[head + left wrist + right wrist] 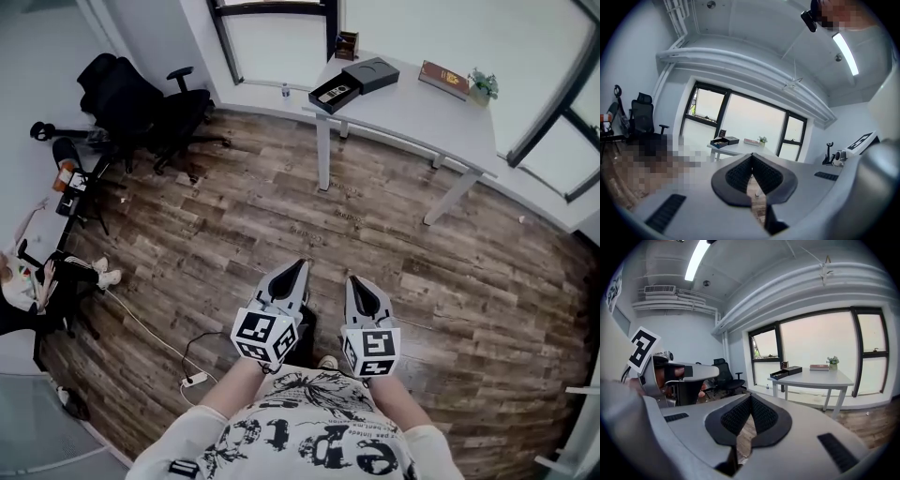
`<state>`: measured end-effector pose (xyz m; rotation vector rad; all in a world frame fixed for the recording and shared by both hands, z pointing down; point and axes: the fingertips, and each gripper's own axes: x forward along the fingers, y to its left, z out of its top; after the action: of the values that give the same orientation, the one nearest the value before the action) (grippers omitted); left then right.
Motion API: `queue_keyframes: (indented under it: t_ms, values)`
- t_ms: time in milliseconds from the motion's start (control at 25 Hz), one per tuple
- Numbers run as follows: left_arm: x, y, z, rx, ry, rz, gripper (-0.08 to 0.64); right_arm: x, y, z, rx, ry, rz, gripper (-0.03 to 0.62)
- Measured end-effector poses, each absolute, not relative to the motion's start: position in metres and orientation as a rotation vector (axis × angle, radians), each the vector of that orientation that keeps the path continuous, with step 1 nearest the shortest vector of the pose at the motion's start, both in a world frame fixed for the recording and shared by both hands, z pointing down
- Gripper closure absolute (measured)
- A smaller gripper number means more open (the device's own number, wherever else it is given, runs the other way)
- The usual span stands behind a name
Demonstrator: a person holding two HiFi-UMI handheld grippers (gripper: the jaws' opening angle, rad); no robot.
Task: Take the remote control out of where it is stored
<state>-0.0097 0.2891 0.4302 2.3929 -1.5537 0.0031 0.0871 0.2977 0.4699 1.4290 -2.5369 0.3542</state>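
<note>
Two closed grippers (301, 266) (355, 281), one remote (336, 92), one table (412, 114)

The table (412, 117) stands well ahead of the left claw (298, 269) and right claw (356, 281). On it lie an open box (336, 92), its lid (370, 73) just beside, and a book (443, 80) and plant (483, 86) further right.

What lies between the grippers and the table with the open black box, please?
Only bare wooden floor up to the table, as the head view shows.

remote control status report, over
Left claw shut, empty. Right claw same. Remote control lying in open box on table, far off. Only wood floor between.
</note>
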Motion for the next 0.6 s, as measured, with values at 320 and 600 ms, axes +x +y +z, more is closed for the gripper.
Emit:
queue_keyframes:
  t_ms: [320, 600]
  values:
    - [-0.07, 0.144, 0.406, 2.446, -1.502, -0.052, 0.549, 0.034, 0.149, 0.445, 1.501, -2.527, 0.282, 0.591]
    - [-0.111, 0.038, 0.401, 2.466, -1.431, -0.022, 0.549, 0.002, 0.042, 0.426, 1.596, -2.479, 0.261, 0.591]
